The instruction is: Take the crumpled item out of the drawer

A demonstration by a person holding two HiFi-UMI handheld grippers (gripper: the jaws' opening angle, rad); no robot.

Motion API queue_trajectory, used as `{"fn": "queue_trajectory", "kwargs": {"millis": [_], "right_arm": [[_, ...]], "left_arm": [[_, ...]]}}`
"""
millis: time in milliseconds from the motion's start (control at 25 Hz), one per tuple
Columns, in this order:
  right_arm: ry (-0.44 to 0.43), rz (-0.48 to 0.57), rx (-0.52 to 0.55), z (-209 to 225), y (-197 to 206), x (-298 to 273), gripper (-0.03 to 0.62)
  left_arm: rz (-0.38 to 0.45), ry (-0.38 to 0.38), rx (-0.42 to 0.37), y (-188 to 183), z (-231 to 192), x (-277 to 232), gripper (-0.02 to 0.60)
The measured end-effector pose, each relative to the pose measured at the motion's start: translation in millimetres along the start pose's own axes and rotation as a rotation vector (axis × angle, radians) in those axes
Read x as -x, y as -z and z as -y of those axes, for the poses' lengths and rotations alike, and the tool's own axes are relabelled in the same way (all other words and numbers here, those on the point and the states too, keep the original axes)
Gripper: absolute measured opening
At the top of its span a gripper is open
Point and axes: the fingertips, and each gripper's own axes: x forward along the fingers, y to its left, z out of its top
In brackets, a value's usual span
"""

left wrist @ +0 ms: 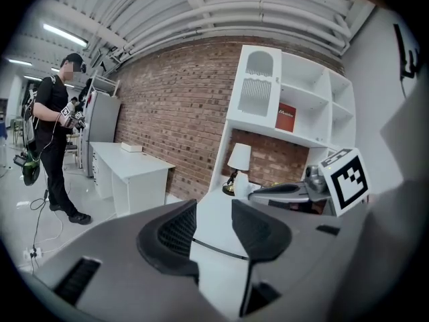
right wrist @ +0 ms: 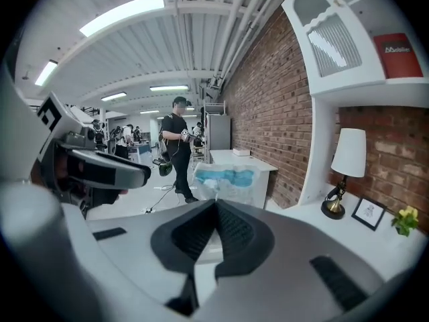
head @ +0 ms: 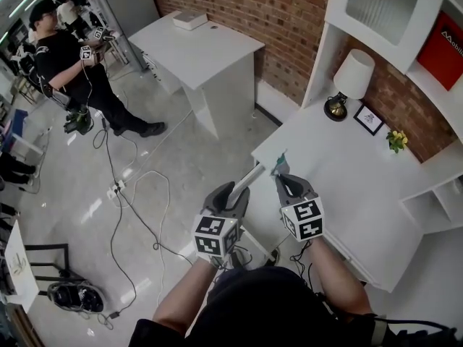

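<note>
The crumpled item, a white and blue-green wrapper, sticks up from my right gripper, whose jaws are shut on it. In the head view the wrapper hangs over the near corner of the white desk, at the tip of the right gripper. My left gripper is just to its left, over a narrow white edge that may be the drawer. Its jaws stand open in the left gripper view with nothing between them. The inside of the drawer is hidden.
On the desk's far side stand a white lamp, a small picture frame and a yellow flower pot, under a white shelf unit. A second white desk and a person are further back. Cables lie on the floor.
</note>
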Motion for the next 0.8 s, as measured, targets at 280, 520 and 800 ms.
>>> {"fn": "queue_trajectory", "kwargs": {"millis": [280,520,800], "right_arm": [[-0.007,0.101,0.021,-3,-44,15,0.003],[-0.01,0.192,0.056,-6,-86,35,0.003],[0.002,0.29,0.06,-4,-125,58,0.003]], "left_arm": [[0.034,-0.01,-0.016,-14,-1,5,0.16],[0.103,-0.033,-0.031,-47,-7,13,0.158],[0.16,-0.052,-0.064,-73,-10,22,0.156]]}}
